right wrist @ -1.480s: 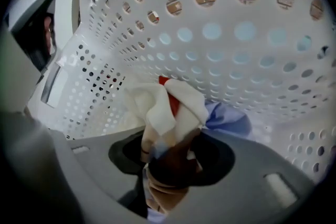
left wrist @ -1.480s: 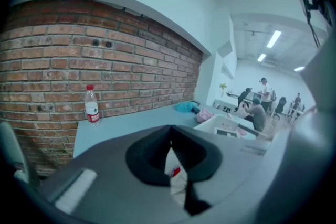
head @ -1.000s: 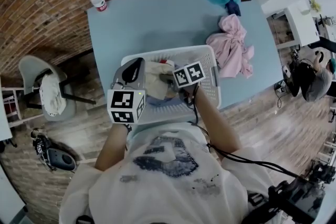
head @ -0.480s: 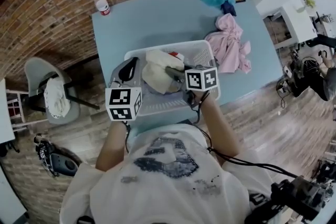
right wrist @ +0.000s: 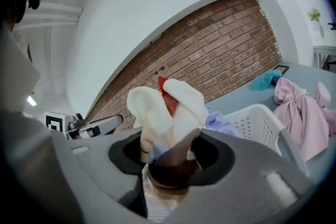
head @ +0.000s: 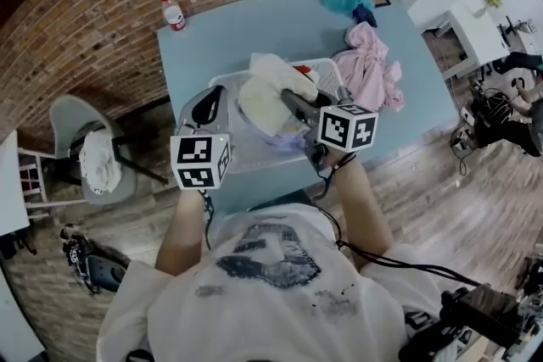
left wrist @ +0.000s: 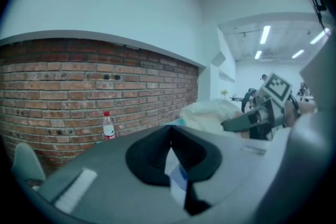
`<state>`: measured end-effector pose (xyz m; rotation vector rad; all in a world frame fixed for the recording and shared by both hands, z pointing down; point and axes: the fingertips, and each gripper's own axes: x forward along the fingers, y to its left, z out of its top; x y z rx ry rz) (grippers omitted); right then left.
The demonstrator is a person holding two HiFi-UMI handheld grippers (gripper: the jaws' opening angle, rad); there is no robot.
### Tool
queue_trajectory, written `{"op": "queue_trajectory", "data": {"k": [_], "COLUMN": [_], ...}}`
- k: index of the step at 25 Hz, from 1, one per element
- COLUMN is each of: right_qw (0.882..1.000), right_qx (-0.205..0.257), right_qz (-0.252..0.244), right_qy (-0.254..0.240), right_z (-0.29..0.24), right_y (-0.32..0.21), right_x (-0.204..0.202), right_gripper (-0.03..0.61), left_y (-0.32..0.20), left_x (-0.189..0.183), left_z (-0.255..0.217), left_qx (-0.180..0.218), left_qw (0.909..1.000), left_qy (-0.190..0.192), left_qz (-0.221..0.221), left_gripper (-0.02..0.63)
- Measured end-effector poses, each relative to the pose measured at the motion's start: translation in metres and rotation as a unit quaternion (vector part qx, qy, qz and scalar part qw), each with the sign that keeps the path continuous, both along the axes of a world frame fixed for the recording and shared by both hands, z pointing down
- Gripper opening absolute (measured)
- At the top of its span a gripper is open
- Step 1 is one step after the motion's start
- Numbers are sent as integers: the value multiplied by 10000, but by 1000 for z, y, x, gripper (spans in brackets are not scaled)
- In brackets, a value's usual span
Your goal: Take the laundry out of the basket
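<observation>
Jaws of the right gripper (right wrist: 169,162) clamped a bunched cream garment (head: 263,102) above the white basket (head: 327,68) on the blue surface (head: 237,30). The left gripper (head: 210,104), jaws closed together, hovered at the basket's left rim. A pink garment (head: 369,68) lay beside the basket.

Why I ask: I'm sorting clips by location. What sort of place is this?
Likely a lab or studio workspace, not a home: an exposed brick wall, ceiling strip lights in a white room, and a laundry basket set on a blue table.
</observation>
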<state>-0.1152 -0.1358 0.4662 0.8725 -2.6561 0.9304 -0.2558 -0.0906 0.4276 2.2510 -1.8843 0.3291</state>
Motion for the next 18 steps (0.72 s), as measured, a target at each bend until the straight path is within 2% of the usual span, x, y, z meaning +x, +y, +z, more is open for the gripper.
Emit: {"op": "queue_trajectory", "data": {"k": [7,18], "right_qw": [9969,9844], "right_qx": [688,1596], "right_qz": [364,740], "right_qy": [-118,-10], "right_z": [-55,-116], "right_y": [14,37], "right_x": [8,18], "right_gripper": [190,190], "left_y": [14,21], "left_x": [2,7], "left_z": [-29,-74], "left_qx": [307,741], "left_qw": [9995,9970], "left_qy": [-103,-189], "left_qz": [52,123], "left_gripper": [-8,-8]}}
